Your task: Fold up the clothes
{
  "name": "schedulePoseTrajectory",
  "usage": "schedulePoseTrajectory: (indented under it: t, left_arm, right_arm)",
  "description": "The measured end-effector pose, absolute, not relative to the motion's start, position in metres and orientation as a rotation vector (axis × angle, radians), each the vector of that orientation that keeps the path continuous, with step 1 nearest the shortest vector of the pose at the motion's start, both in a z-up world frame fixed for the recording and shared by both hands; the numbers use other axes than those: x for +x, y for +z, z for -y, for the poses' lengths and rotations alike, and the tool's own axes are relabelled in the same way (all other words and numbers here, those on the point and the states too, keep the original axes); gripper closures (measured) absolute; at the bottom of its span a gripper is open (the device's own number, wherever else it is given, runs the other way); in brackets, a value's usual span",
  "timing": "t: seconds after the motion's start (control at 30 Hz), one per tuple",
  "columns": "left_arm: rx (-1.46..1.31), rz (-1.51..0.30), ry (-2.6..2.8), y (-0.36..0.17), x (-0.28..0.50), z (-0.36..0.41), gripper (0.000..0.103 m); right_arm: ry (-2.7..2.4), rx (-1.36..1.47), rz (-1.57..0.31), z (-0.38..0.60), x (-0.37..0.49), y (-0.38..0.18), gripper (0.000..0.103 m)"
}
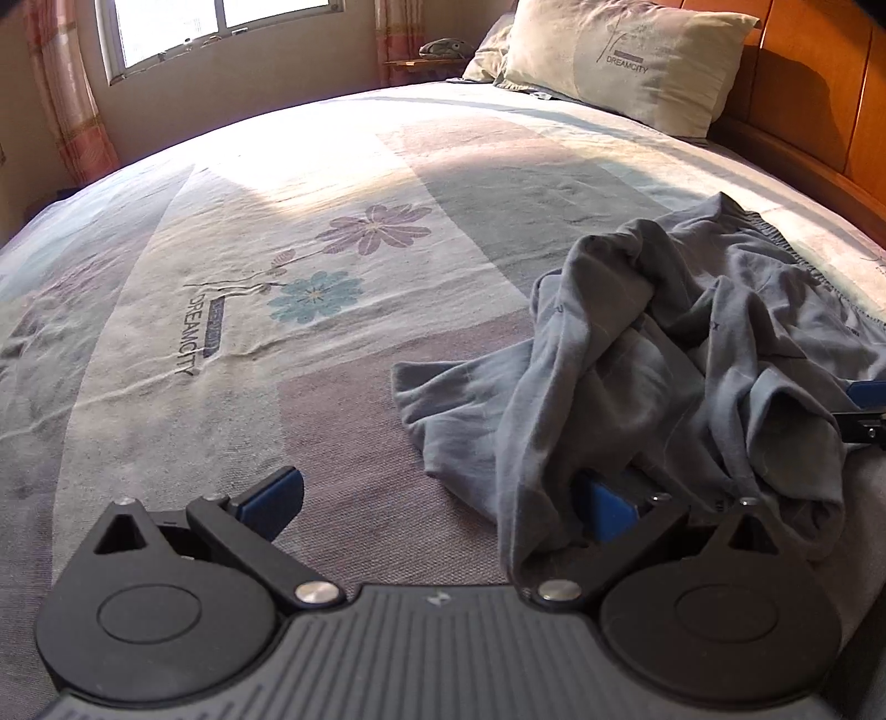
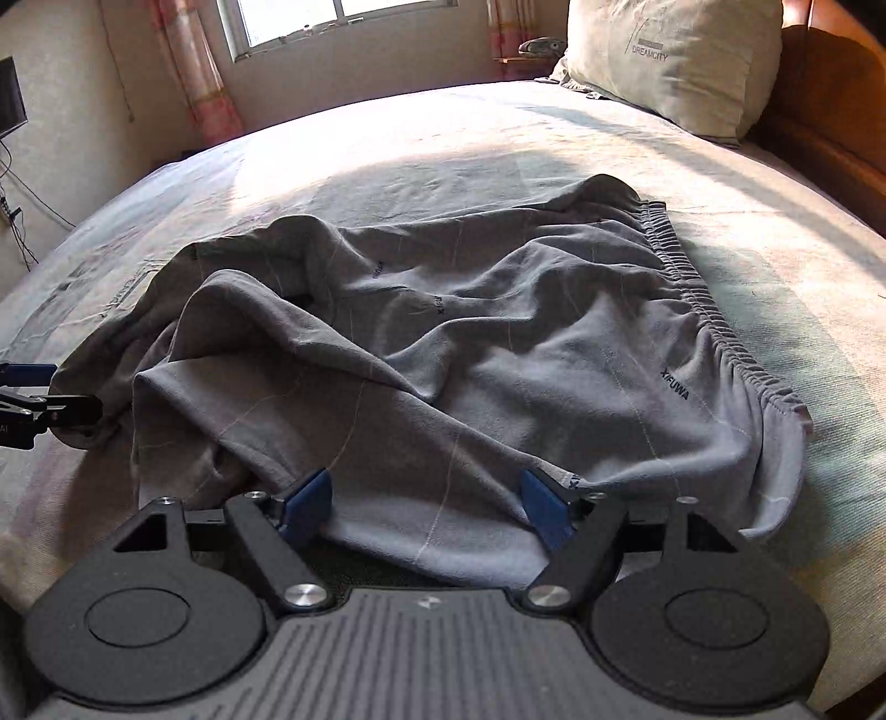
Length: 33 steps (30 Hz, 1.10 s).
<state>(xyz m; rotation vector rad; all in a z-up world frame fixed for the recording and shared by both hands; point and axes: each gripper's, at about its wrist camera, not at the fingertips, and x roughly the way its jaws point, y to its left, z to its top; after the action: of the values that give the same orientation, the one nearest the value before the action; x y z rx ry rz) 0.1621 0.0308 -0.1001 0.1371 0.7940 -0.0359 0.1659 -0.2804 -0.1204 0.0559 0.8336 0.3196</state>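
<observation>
Shorts (image 2: 470, 354) — grey, crumpled, with an elastic waistband (image 2: 703, 310) along the right edge — lie heaped on the bedsheet (image 1: 310, 310), near side of the bed, well apart from the pillow (image 1: 626, 61) at the far right by the wooden headboard (image 1: 819, 94).

The right gripper (image 2: 426, 507) sits at the near hem with its jaws spread wide. A flat bit of the grey cloth lies between the blue pads (image 2: 307, 501), but neither pad presses on it, so nothing is actually held.

The left gripper (image 1: 437, 498) is wide too — its left pad rests over bare sheet, while its right one is half buried under a fold of the shorts' left end. No pinch there either.

Sunlight from the window (image 2: 343, 22) washes out the far middle of the bed.
</observation>
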Motion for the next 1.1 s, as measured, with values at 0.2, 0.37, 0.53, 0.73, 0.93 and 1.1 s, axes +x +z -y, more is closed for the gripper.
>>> schedulePoseTrajectory:
  t: [0.2,0.37,0.53,0.73,0.93,1.1]
  left_arm:
    - [0.216,-0.768,0.074,-0.089,0.2,-0.057,0.001]
    - [0.302,-0.755,0.112,-0.089,0.237,-0.066,0.0]
    - [0.357,-0.737,0.186,-0.082,0.282,-0.085,0.0]
    - [0.389,-0.757,0.203,-0.083,0.347,-0.1,0.0]
    - [0.428,-0.83,0.191,-0.112,0.376,-0.082,0.001]
    - [0.458,-0.819,0.181,-0.114,0.353,-0.082,0.001]
  right_arm:
    - [0.295,0.088,-0.821,0.279,0.162,-0.114,0.023]
    - [0.288,0.063,-0.804,0.277,0.159,-0.11,0.023]
    - [0.287,0.039,-0.767,0.276,0.159,-0.1,0.023]
    - [0.289,0.026,-0.747,0.274,0.163,-0.095,0.022]
    - [0.291,0.006,-0.761,0.27,0.161,-0.1,0.022]
    - [0.289,-0.003,-0.764,0.272,0.155,-0.1,0.022]
